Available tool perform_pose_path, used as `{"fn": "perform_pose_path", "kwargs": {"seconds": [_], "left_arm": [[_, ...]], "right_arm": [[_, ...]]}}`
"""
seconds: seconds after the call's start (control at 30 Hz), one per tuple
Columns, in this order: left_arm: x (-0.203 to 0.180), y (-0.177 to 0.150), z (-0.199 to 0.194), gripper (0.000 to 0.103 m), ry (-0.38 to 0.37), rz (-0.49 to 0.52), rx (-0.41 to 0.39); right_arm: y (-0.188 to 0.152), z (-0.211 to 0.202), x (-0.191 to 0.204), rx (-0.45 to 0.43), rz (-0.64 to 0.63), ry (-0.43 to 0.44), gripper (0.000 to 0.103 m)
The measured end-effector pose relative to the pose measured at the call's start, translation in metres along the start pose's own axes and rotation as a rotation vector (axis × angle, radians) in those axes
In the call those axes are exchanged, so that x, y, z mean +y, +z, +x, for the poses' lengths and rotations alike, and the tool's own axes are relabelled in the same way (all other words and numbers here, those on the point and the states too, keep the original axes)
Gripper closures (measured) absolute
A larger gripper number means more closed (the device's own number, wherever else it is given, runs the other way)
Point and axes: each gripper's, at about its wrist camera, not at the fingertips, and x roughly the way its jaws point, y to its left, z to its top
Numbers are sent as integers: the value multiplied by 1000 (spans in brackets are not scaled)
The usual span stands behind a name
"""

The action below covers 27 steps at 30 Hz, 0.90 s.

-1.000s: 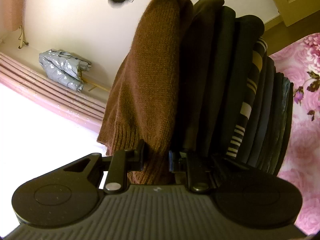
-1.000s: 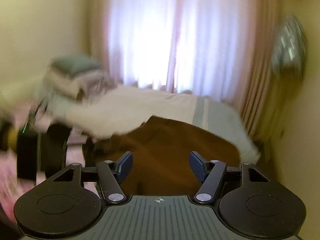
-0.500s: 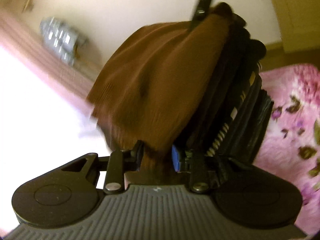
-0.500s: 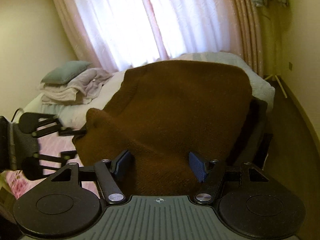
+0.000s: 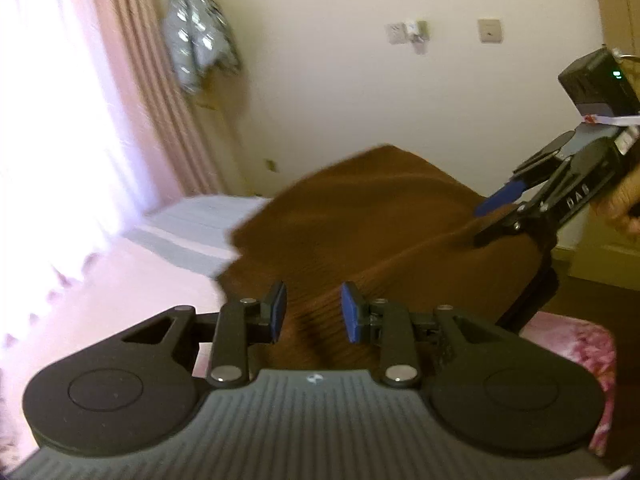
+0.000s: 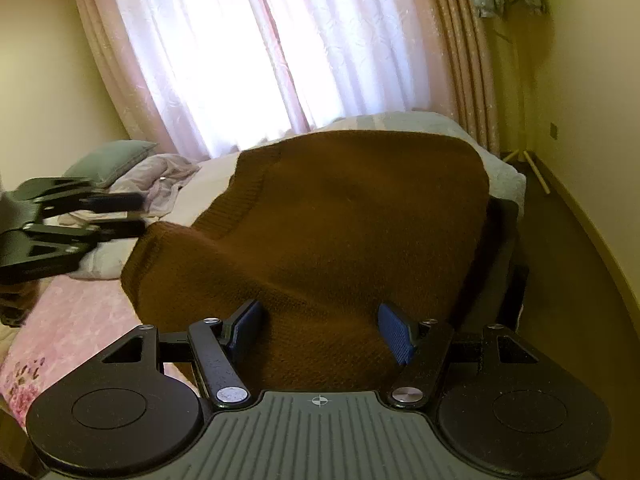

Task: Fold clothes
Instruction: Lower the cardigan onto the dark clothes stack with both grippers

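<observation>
Brown sweater draped on the clothes stack, both claws at its near edge.

The brown knit sweater (image 6: 320,220) lies spread over a dark stack of folded clothes (image 6: 500,240) at the near side of the bed (image 6: 480,136), its long run stretching away from the cameras toward the curtain (image 6: 240,40). The right gripper (image 6: 322,330) sits closest, straddling the near hem with jaws spread wide and pads not pressing the knit. The left gripper (image 5: 312,312) hovers just off the sweater's left edge; its jaws have just been opening, now parted narrowly with fabric below them, not pinched. Judging by this, the right claw is better placed to take the hem.
</observation>
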Motion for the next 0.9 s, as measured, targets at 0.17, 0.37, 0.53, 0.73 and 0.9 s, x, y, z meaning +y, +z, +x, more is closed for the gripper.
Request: {"fn": "perform_pose_path", "kwargs": {"seconds": [0.17, 0.37, 0.53, 0.73, 0.9], "left_arm": [[-6, -24, 18, 76, -47, -17, 95], [-5, -32, 16, 76, -51, -26, 114], [-2, -20, 17, 76, -30, -19, 97], [-2, -24, 4, 76, -17, -28, 94], [7, -24, 1, 75, -10, -74, 92]], "right_arm": [[-17, -2, 5, -3, -24, -17, 38], [-28, 3, 13, 0, -53, -12, 37], [-11, 4, 9, -19, -54, -17, 37], [1, -1, 4, -40, -40, -10, 37], [4, -10, 0, -63, 0, -7, 37]]}}
